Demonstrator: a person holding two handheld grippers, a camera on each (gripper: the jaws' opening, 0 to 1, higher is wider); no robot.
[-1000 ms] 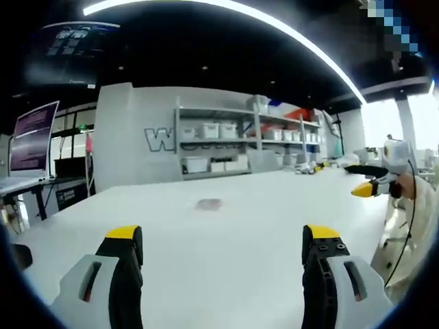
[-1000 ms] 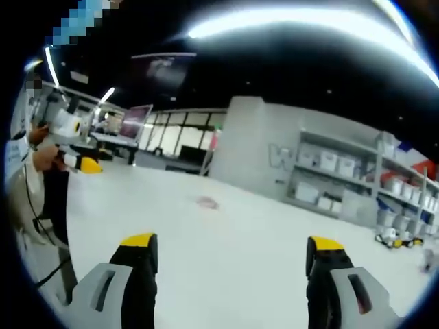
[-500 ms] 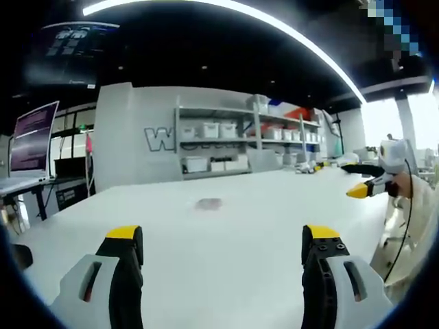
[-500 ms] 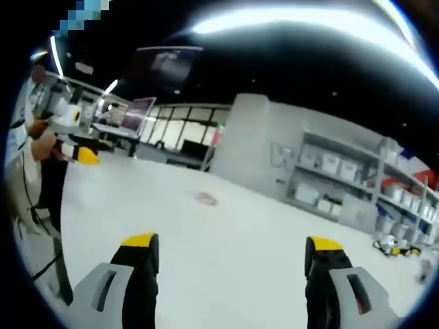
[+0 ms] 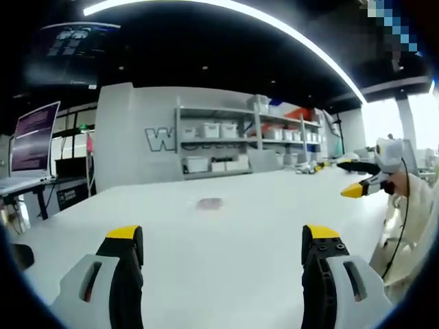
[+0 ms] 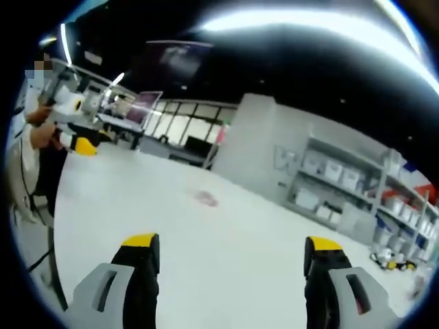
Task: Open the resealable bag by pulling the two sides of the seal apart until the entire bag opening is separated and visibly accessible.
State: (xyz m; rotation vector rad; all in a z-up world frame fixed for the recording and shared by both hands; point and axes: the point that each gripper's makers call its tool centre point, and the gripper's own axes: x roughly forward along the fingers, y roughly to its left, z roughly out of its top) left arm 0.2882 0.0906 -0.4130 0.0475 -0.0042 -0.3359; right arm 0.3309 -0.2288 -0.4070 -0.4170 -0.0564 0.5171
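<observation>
A small flat bag [image 5: 208,203] with something reddish in it lies far out on the white table [image 5: 226,240]; the right gripper view shows this bag [image 6: 205,199] well ahead too. My left gripper [image 5: 223,240] hovers over the near part of the table, jaws wide apart and holding nothing. My right gripper [image 6: 232,245] is open as well, nothing between its yellow-tipped jaws. In the left gripper view the right gripper [image 5: 360,177] comes in at the right edge, held by a hand. The left gripper [image 6: 79,142] shows at the left edge of the right gripper view.
Grey shelves with white bins [image 5: 240,140] stand behind the table. A monitor [image 5: 32,137] glows at the far left on another desk. Small yellow items [image 6: 387,257] sit on the table's far right. A person's sleeve [image 5: 411,205] is at the right edge.
The right gripper view has tilted and swung a little, shifting the room. In the left gripper view the right gripper has drifted slightly up and left. The bag lies as before.
</observation>
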